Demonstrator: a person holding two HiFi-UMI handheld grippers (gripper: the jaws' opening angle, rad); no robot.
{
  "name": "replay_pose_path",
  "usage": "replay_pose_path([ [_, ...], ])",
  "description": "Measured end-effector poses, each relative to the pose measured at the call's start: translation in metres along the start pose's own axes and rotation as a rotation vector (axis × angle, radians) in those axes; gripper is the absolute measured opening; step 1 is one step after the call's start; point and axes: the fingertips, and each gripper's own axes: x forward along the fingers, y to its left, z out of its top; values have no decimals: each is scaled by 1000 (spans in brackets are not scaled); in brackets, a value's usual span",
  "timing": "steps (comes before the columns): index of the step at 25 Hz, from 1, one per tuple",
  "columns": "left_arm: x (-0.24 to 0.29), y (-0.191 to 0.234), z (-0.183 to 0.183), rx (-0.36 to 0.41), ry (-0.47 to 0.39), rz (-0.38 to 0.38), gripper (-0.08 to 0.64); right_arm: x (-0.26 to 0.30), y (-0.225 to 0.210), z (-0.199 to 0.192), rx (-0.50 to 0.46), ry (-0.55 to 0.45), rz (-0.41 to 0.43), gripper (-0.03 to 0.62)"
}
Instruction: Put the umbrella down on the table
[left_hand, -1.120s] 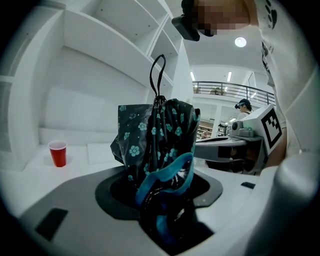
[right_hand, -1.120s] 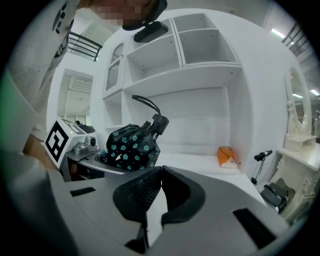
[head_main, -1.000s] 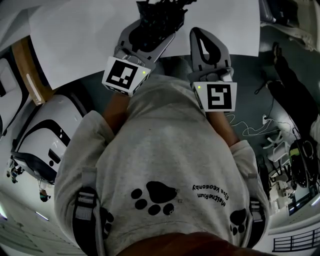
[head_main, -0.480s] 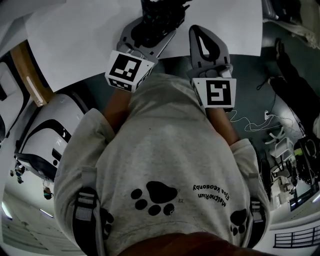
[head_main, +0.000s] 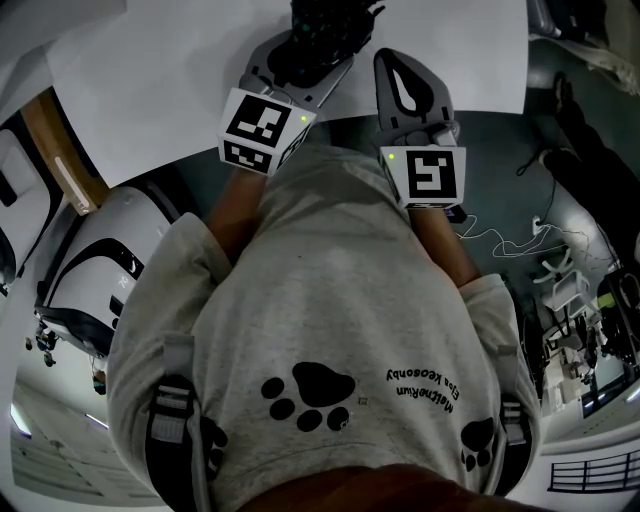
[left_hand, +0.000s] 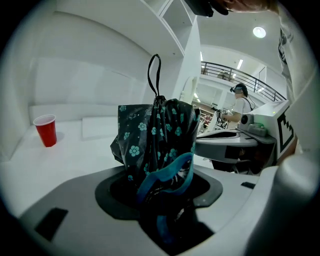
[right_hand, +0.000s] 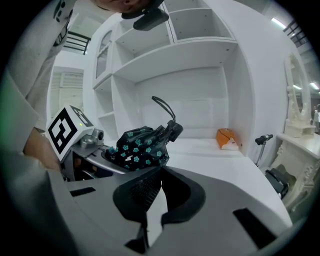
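**Umbrella held lengthwise in the left gripper, over the table**

A white table runs along white shelving, mostly bare. At its far left, seen in the left gripper view, a red cup stands well apart from everything else.

Next comes the left gripper. Its jaws are clamped on the folded umbrella, a dark one with teal flowers. The umbrella's long axis runs along the line the gripper points, away from the person, with the thin wrist loop at the far end. In the right gripper view that far end tilts upward above the tabletop. I cannot tell whether any part touches the surface yet.

The right gripper sits just beside it, with its pads together at the tips and nothing between them. The umbrella lies to its left and slightly ahead. Far right on the table rests a small orange object, well clear.

The umbrella hangs from the left gripper alone, so setting it down probably means lowering that side until its length lies flat.
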Motion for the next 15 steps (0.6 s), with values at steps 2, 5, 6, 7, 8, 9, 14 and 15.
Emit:
replay_pose_path([
  [2,5,0,-2,0,21,-5,252,0,-3,-11,7,51,-2,32],
  [5,11,-1,-4,-1,47,-11,252,2,-9,-18,9,75,-9,32],
  [6,13,-1,-4,-1,55,-14,252,2,-9,-20,10,77,-9,32],
  [7,15,-1,-5,-1,64,-17,252,3,-10,-21,13,79,-8,32],
  [8,17,-2,-5,-1,74,-20,252,3,-10,-22,16,82,-7,32],
  [9,19,-2,-6,-1,83,-22,252,3,-10,-23,18,86,-7,32],
  [14,26,-1,-8,-5,124,-20,252,6,-14,-31,19,117,-12,32],
  [15,28,-1,-9,-7,132,-20,252,6,-14,-33,19,124,-13,32],
])
